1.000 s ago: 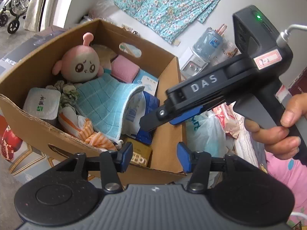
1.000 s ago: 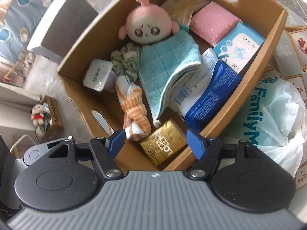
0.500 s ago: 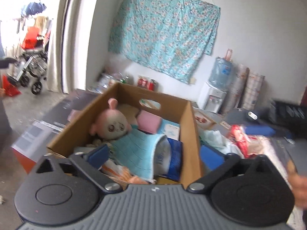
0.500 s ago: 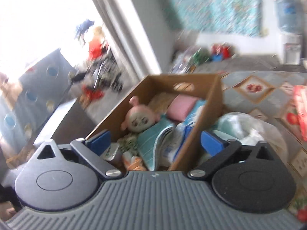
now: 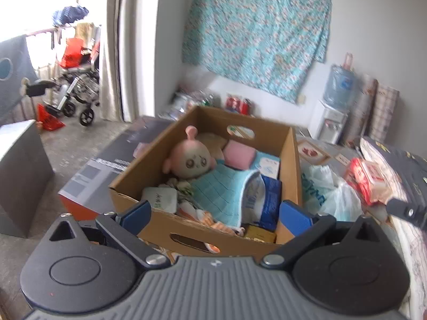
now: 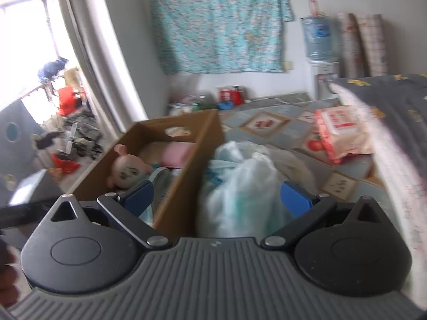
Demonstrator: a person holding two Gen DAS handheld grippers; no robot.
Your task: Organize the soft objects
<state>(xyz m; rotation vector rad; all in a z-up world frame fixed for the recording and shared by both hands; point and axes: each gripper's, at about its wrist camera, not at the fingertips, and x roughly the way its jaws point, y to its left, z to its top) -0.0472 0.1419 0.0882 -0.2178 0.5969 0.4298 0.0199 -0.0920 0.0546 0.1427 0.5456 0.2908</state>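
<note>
Plainly, the left gripper [image 5: 215, 214] stands with its blue pads spread as wide as they go, nothing between them, after opening over the past second. It hovers short of the near wall of the cardboard box [image 5: 186, 236] without touching it. The right gripper [image 6: 216, 197] is just as wide apart and just as empty, having also been opening; its left pad sits in front of the box's side wall, its right pad in front of a white plastic bag [image 6: 240, 186] that lies against the box on the outside.

Inside the box, a pink plush doll [image 5: 190, 158] lies at the far left, a light blue quilted cloth [image 5: 221, 189] draped below its head. A pink sponge-like pad [image 5: 238, 154] is behind the cloth, a blue-and-white packet [image 5: 264, 200] is wedged against the right wall, and an orange striped cloth [image 5: 210, 220] is bunched at the near wall, half hidden by it. A white pouch [image 5: 160, 198] sits at the near left.

The right wrist view is smeared by motion, so the box contents there are hard to read. A red wet-wipe pack [image 6: 340, 133] lies on the tiled floor, probably beside bedding. A dark gripper part cuts in at the left view's right edge.
</note>
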